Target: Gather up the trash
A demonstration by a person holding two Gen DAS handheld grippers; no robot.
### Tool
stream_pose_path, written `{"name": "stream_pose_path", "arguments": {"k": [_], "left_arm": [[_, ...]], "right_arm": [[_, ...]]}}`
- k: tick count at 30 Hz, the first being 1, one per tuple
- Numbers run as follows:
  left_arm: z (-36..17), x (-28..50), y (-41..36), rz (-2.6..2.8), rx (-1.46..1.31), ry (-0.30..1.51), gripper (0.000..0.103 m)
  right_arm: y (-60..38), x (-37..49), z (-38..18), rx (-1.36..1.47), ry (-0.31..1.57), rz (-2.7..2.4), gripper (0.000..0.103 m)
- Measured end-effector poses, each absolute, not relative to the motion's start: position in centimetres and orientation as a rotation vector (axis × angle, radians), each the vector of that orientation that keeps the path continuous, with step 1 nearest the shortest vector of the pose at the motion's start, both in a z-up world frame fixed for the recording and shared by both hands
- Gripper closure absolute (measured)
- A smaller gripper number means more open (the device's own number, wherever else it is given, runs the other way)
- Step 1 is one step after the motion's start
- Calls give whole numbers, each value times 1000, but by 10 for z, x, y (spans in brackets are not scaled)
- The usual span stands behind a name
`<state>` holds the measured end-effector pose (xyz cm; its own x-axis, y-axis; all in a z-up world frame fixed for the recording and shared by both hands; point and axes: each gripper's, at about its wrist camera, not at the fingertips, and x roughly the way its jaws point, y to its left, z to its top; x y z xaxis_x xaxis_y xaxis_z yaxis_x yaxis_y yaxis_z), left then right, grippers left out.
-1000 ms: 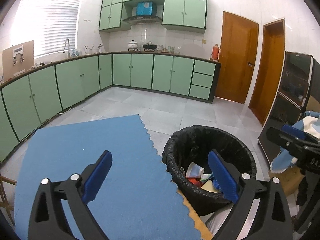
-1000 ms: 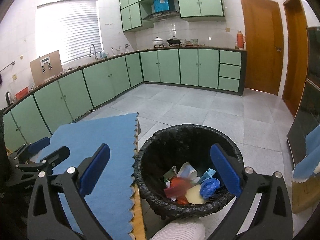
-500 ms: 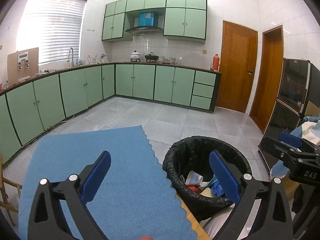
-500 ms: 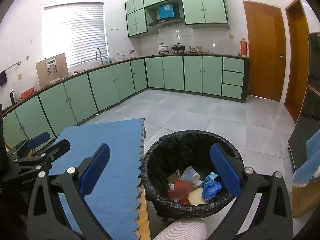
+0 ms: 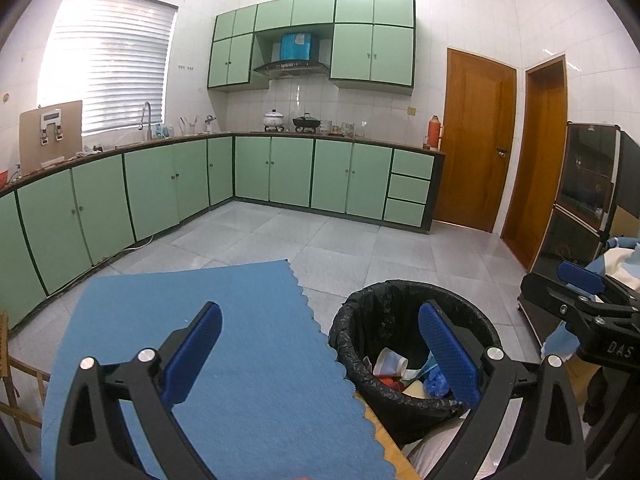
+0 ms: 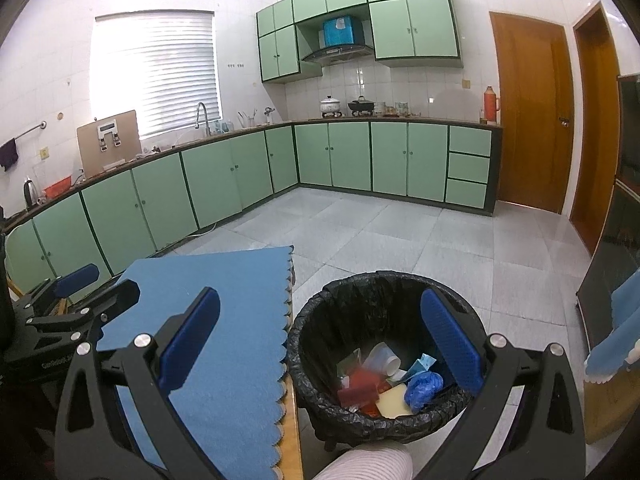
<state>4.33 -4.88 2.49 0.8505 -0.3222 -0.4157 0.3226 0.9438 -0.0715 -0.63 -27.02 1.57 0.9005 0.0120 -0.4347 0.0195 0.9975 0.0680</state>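
The blue mat point(image 6: 208, 344) covers the counter point(image 6: 291, 420) on the left, and its scalloped right edge ends just beside the black-lined trash bin point(image 6: 320, 400), which stands upright on the tiled floor point(image 6: 400, 232) with its mouth open upward. The left gripper point(image 5: 320, 350) hovers over the mat's edge and the right gripper point(image 6: 320, 340) over the bin; the jaws of both are wide apart and hold nothing. The trash point(image 6: 384, 380) lies inside the bin: a white cup on its side, red and blue pieces. The floor beyond is open up to the green cabinets point(image 6: 352, 156).
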Motion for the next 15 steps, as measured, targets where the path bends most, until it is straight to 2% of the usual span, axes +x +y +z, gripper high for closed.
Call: {"name": "stream_pose_path", "arguments": {"k": [15], "left_arm": [[29, 41, -47, -336, -1, 432, 6]], "right_arm": [[-265, -7, 17, 62, 440, -2, 5]]}}
